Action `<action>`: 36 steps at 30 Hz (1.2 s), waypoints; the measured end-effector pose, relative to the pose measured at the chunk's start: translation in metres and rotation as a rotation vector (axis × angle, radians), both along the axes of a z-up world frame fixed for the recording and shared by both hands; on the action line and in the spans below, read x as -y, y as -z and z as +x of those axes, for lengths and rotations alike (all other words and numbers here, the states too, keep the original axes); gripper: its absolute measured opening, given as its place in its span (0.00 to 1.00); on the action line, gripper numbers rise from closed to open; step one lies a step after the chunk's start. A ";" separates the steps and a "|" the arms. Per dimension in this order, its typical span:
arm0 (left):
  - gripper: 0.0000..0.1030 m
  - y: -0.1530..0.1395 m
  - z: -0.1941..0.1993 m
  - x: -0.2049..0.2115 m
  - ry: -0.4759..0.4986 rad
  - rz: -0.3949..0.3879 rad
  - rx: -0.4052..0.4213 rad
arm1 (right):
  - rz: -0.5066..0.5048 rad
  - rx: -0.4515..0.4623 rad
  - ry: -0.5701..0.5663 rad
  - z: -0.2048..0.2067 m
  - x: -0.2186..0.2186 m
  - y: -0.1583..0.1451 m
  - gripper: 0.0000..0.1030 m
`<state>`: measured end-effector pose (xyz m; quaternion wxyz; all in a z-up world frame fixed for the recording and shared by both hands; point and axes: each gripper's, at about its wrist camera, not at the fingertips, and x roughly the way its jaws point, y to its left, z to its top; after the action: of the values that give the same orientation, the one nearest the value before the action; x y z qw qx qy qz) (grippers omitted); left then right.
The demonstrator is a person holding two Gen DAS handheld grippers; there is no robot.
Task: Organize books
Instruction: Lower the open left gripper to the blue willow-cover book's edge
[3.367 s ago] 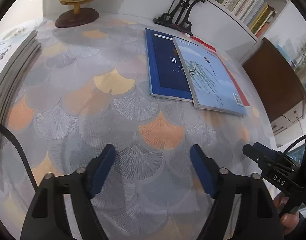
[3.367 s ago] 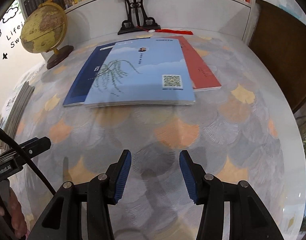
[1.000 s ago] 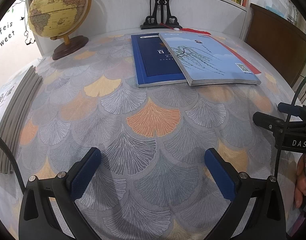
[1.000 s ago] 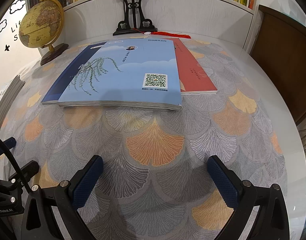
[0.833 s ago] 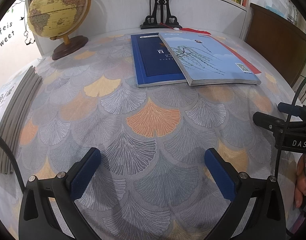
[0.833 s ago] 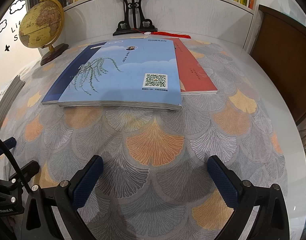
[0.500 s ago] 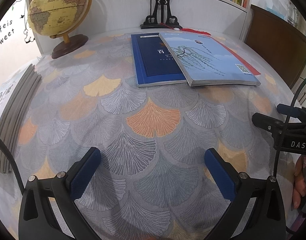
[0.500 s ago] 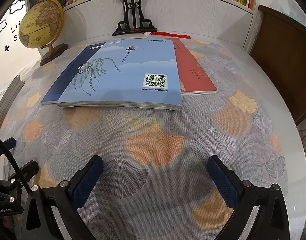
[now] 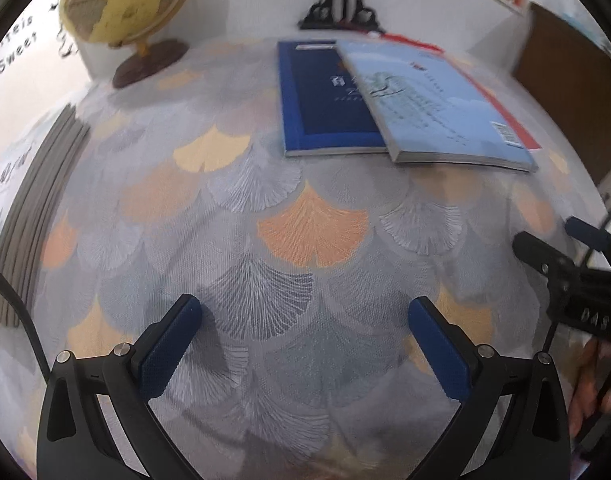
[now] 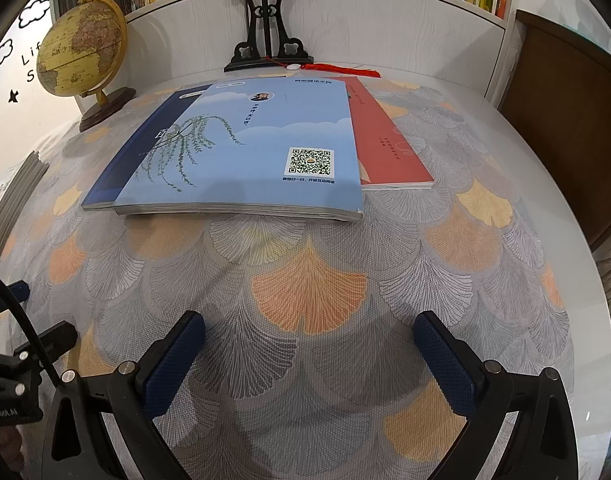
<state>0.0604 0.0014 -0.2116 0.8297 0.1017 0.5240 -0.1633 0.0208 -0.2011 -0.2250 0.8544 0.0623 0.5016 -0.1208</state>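
Three books lie overlapped at the far side of the table. A light blue book (image 10: 257,148) with a willow and a QR code lies on top. Under its left side is a dark blue book (image 10: 145,140), under its right side a red book (image 10: 389,144). The left wrist view shows the same light blue book (image 9: 433,108), dark blue book (image 9: 321,96) and a red sliver (image 9: 509,116). My left gripper (image 9: 305,320) is open over bare cloth, well short of the books. My right gripper (image 10: 309,336) is open too, with nothing between its fingers.
A fan-patterned cloth (image 10: 305,292) covers the round table. A globe (image 10: 81,52) stands at the back left, a black ornament stand (image 10: 265,48) with a red tassel behind the books. Grey slats (image 9: 29,216) lie at the left edge. A brown chair back (image 10: 565,128) is on the right.
Both grippers opened wider since 3.4 s ago. In the last half second the left gripper moved forward and lower towards the books, blurring its view; the right view is unchanged.
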 end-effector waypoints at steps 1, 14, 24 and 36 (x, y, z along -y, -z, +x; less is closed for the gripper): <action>1.00 0.001 0.001 0.000 -0.017 -0.003 -0.008 | 0.001 -0.002 -0.001 0.000 0.000 0.000 1.00; 0.99 -0.017 0.001 -0.004 -0.047 0.160 0.059 | 0.053 -0.119 0.016 -0.006 -0.001 -0.012 1.00; 0.99 -0.062 0.050 0.025 0.097 -0.027 0.048 | 0.045 -0.011 0.087 0.019 0.026 -0.062 1.00; 0.67 -0.035 0.120 0.085 0.141 -0.108 -0.092 | 0.317 -0.040 0.164 0.084 0.083 -0.027 0.61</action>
<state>0.1805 -0.0832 -0.1761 0.7956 0.0858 0.5433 -0.2541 0.1045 -0.2843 -0.1982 0.8111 0.2343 0.5243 -0.1108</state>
